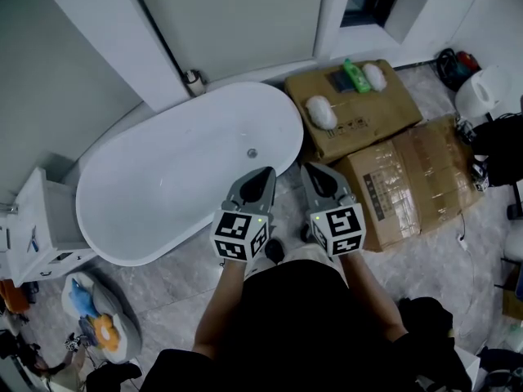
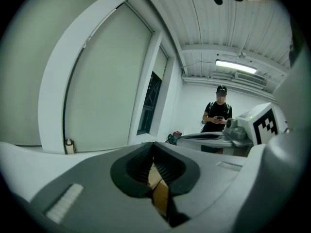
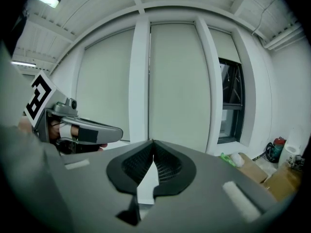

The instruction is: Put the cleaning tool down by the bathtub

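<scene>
Head view: the white fluffy cleaning tool (image 1: 321,113) lies on a brown cardboard box (image 1: 368,125) just beside the glossy oval bathtub (image 1: 180,186), its long axis slanting from the tub's rim toward lower right. A green bottle (image 1: 355,76) and a second white pad (image 1: 374,75) sit farther back on that box. The left gripper (image 1: 267,171) and right gripper (image 1: 310,168) hover side by side near the tub's edge, apart from the tool.

Left gripper view: ribbed black pads pressed together, empty — a person (image 2: 218,114) in black stands beyond.

Right gripper view: jaws meet tip to tip, holding nothing.
</scene>
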{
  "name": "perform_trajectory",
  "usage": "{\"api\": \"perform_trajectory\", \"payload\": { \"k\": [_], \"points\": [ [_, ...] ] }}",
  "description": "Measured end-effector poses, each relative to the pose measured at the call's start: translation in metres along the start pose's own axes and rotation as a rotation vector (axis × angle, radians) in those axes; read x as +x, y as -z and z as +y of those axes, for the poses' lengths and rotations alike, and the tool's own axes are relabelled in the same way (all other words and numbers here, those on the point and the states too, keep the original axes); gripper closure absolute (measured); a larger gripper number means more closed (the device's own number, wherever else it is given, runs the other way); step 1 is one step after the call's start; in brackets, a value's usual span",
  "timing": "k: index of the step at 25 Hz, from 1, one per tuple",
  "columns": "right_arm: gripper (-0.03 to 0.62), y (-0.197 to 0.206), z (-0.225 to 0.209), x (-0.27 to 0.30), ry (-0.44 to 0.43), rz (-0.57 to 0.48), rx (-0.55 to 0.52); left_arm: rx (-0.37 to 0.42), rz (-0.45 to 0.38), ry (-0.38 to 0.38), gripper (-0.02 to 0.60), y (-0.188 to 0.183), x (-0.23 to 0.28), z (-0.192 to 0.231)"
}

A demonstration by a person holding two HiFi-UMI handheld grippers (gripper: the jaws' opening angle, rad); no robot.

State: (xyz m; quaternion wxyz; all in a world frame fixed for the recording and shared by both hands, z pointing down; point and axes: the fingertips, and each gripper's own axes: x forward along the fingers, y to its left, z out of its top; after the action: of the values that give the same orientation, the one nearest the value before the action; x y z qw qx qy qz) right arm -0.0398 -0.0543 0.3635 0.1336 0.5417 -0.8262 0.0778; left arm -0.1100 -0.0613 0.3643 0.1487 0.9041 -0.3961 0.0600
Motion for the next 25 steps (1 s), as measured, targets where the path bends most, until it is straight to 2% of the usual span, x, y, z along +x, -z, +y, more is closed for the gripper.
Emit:
{"api": "perform_trajectory", "payload": {
  "k": [7,25],
  "points": [
    [0.586,-0.018,-0.004,-0.005,-0.012,-0.044,0.000,0.010,-0.020,-0.007,0.581,-0.008,0.001,-0.006],
    [0.588,-0.011,-0.008,-0.014,-0.017,-0.028,0.016,-0.002,-0.004,-0.020,0.581,0.002,0.002,-0.011]
  ]
}}
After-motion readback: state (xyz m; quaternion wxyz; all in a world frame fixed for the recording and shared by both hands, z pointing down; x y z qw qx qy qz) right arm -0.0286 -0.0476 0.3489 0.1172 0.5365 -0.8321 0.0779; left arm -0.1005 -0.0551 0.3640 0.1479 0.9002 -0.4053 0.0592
